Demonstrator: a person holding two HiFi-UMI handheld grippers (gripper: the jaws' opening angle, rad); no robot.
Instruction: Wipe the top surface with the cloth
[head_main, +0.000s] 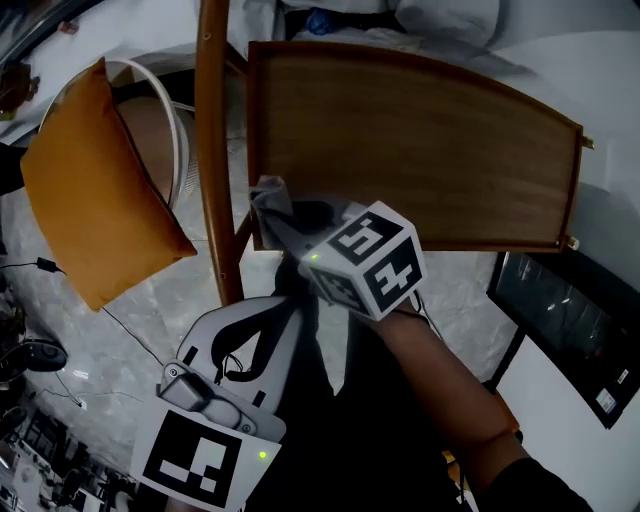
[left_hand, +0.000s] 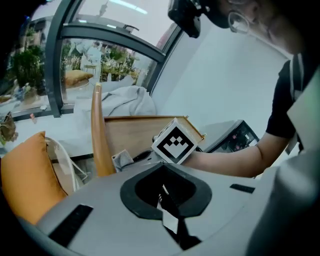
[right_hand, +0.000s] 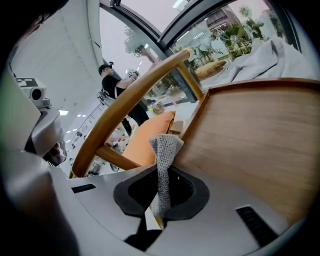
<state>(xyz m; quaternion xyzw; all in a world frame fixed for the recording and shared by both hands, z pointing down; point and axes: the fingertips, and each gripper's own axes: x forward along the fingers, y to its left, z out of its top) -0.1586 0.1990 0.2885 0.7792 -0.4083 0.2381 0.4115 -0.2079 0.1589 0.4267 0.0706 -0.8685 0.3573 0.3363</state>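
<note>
The wooden top (head_main: 420, 150) is a brown board with a raised rim; it also fills the right of the right gripper view (right_hand: 260, 145). My right gripper (head_main: 283, 225) is at the board's near left corner, shut on a grey knitted cloth (head_main: 270, 205). In the right gripper view the cloth (right_hand: 164, 165) stands up from the closed jaws (right_hand: 159, 197), beside the board's edge. My left gripper (head_main: 283, 305) hangs lower, near my body and off the board. In its own view the left gripper (left_hand: 167, 205) has its jaws together with nothing between them, and the cloth (left_hand: 121, 160) shows ahead.
A curved wooden chair rail (head_main: 212, 150) runs down just left of the board. An orange cushion (head_main: 95, 190) lies on a white wire seat (head_main: 165, 110) further left. A black glass-fronted unit (head_main: 560, 320) stands at the right. White fabric (head_main: 440, 20) lies behind the board.
</note>
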